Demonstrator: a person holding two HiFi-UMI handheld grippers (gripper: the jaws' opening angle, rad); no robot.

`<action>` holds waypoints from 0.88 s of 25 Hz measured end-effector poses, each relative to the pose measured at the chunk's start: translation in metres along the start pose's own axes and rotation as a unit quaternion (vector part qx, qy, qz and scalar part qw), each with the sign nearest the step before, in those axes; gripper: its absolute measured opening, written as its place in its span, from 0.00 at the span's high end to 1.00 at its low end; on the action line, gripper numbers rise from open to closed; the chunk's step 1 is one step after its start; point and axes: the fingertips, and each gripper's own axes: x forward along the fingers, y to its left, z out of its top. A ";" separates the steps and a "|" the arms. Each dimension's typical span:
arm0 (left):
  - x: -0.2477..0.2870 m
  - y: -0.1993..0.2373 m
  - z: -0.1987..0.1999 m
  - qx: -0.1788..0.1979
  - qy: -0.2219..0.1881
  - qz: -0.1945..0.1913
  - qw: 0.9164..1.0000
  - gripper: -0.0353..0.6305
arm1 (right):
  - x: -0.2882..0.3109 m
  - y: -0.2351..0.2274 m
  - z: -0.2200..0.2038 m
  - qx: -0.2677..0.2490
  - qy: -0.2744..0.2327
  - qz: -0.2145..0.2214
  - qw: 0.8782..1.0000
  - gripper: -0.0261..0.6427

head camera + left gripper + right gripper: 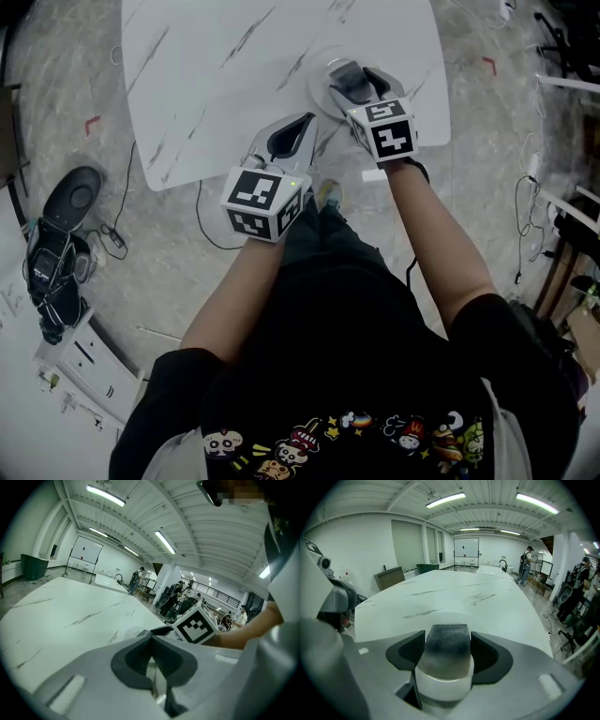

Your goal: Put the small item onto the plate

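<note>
The right gripper point(447, 644) is closed on the item point(448, 654), a small grey block. The block fills the gap between the two jaws, and both dark pads press its sides. In the head view this gripper point(359, 82) hangs over the plate point(320, 81), so the item is directly above the plate, just under the jaw tips. I cannot tell if the item touches the plate already.

The left gripper point(151, 663) has its jaws almost together, with only a thin slit between them and nothing inside. It rests near the edge of the tabletop point(216, 75), beside the right gripper and a little behind it.

I judge this to be the placing step, close to its end. The next move asks for a short descent until the item sits on the plate, then a gentle opening of the jaws and a straight retreat, so that the block does not tip.
</note>
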 end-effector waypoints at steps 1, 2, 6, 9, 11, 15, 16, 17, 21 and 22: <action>0.000 0.000 0.000 -0.001 0.000 0.000 1.000 0.95 | 0.001 0.001 0.001 -0.002 0.002 0.001 1.000 0.47; -0.001 0.001 0.000 -0.002 0.000 0.001 1.000 0.95 | 0.002 0.001 0.001 -0.004 0.003 0.001 1.000 0.47; -0.002 0.004 -0.001 -0.002 -0.002 0.002 1.000 0.95 | 0.008 0.002 0.002 -0.005 0.001 0.001 1.000 0.46; -0.004 0.006 -0.002 -0.002 -0.003 0.003 1.000 0.95 | 0.010 0.003 0.003 -0.007 0.002 0.001 1.000 0.47; -0.005 0.008 -0.003 -0.003 -0.002 0.003 1.000 0.95 | 0.011 0.003 0.004 -0.009 0.002 0.000 1.000 0.46; -0.006 0.009 -0.003 -0.003 -0.001 0.003 1.000 0.95 | 0.011 0.003 0.003 -0.003 0.001 0.003 1.000 0.45; -0.005 0.009 -0.003 -0.002 -0.001 0.002 1.000 0.95 | 0.011 0.003 0.003 -0.001 0.001 0.004 1.000 0.45; -0.005 0.010 -0.002 -0.001 -0.001 0.001 1.000 0.95 | 0.012 0.004 0.003 0.000 0.000 0.003 1.000 0.45; -0.005 0.007 0.003 0.007 0.001 -0.004 1.000 0.95 | 0.004 0.003 0.007 0.013 -0.014 0.003 1.000 0.43; -0.006 0.006 0.005 0.011 0.000 -0.006 1.000 0.95 | 0.000 0.002 0.009 0.016 -0.020 0.002 1.000 0.43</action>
